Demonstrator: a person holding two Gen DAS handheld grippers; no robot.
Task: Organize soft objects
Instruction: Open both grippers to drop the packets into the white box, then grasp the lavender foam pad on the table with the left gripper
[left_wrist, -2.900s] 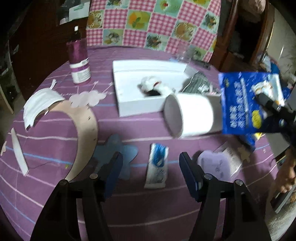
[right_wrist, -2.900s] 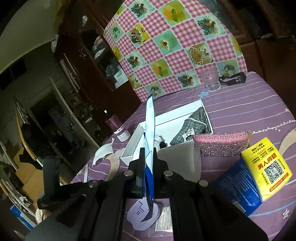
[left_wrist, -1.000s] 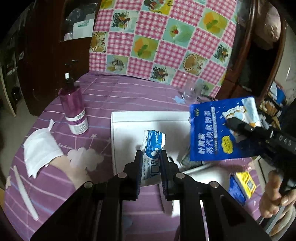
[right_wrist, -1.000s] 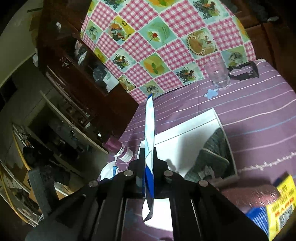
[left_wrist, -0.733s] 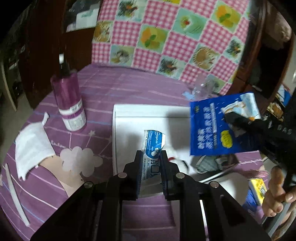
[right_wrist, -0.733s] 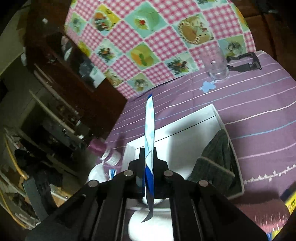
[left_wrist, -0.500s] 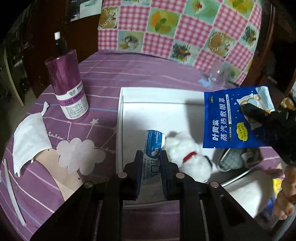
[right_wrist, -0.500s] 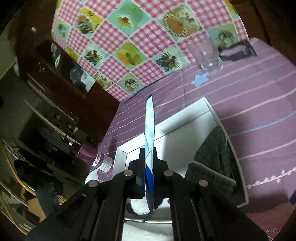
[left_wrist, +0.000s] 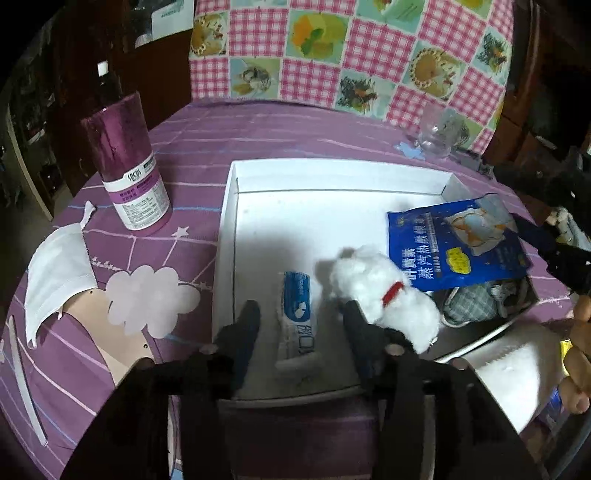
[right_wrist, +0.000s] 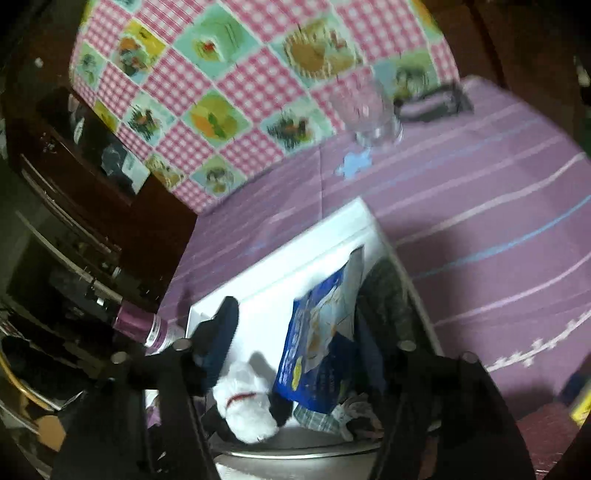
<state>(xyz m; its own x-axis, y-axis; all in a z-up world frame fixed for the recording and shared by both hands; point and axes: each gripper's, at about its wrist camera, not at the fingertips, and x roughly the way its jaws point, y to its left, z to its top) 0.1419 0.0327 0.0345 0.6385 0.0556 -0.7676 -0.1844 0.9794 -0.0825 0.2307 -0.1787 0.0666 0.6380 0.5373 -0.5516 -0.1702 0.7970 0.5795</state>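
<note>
A white shallow box (left_wrist: 295, 206) lies on the purple tablecloth. Inside it are a small white-and-blue tissue pack (left_wrist: 300, 314), a white plush toy with a red collar (left_wrist: 384, 295), a blue eye-mask packet (left_wrist: 454, 247) and grey checked cloth (left_wrist: 476, 302). My left gripper (left_wrist: 301, 321) is open, its fingers either side of the tissue pack lying on the box floor. My right gripper (right_wrist: 295, 332) is open over the box; the blue packet (right_wrist: 317, 350) leans between its fingers, next to the plush (right_wrist: 247, 402) and the cloth (right_wrist: 384, 295).
A purple bottle (left_wrist: 127, 166) stands left of the box. A white face mask (left_wrist: 59, 266) and a cloud cutout (left_wrist: 151, 295) lie at the left. A glass (left_wrist: 437, 131) stands behind the box. A white roll (left_wrist: 517, 373) lies at the right front.
Both grippers lowered into the box and opened. The left let go of the tissue pack and the right let go of the blue packet; both now rest in the box.
</note>
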